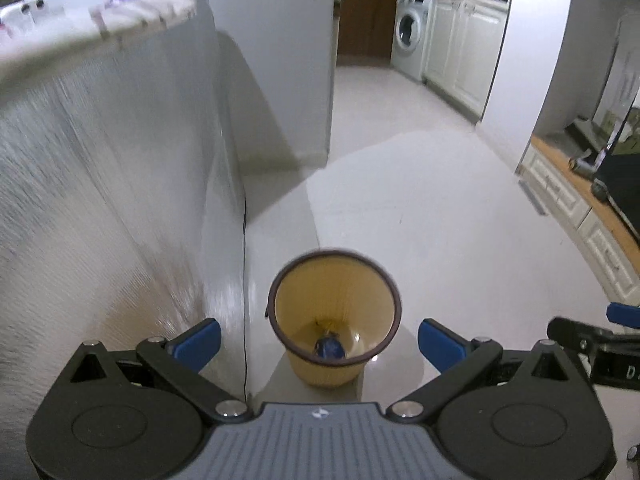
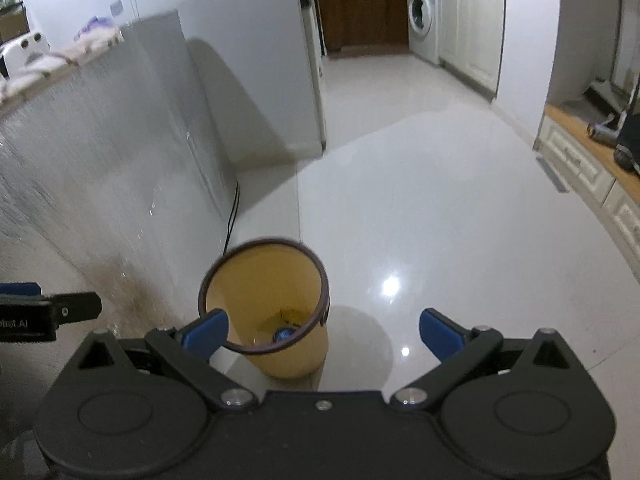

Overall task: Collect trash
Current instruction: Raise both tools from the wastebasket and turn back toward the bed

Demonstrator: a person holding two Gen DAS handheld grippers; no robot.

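Observation:
A yellow waste bin (image 1: 316, 372) with a dark brown rim stands on the white floor beside a grey cabinet. A crumpled blue piece of trash (image 1: 329, 349) lies at its bottom, also seen as trash (image 2: 283, 334) in the right wrist view. My left gripper (image 1: 319, 343) hovers above the bin, open and empty, its blue fingers on either side of the rim. My right gripper (image 2: 323, 332) is open and empty too, above and slightly right of the bin (image 2: 286, 360). Each gripper's edge shows in the other's view.
A tall grey cabinet (image 1: 120, 184) rises on the left, with a black cable (image 2: 232, 216) running down near its corner. A washing machine (image 1: 412, 34) and white cupboards (image 1: 464, 48) stand far back. A low white drawer unit (image 1: 580, 216) lines the right. Glossy floor (image 2: 420, 208) spreads ahead.

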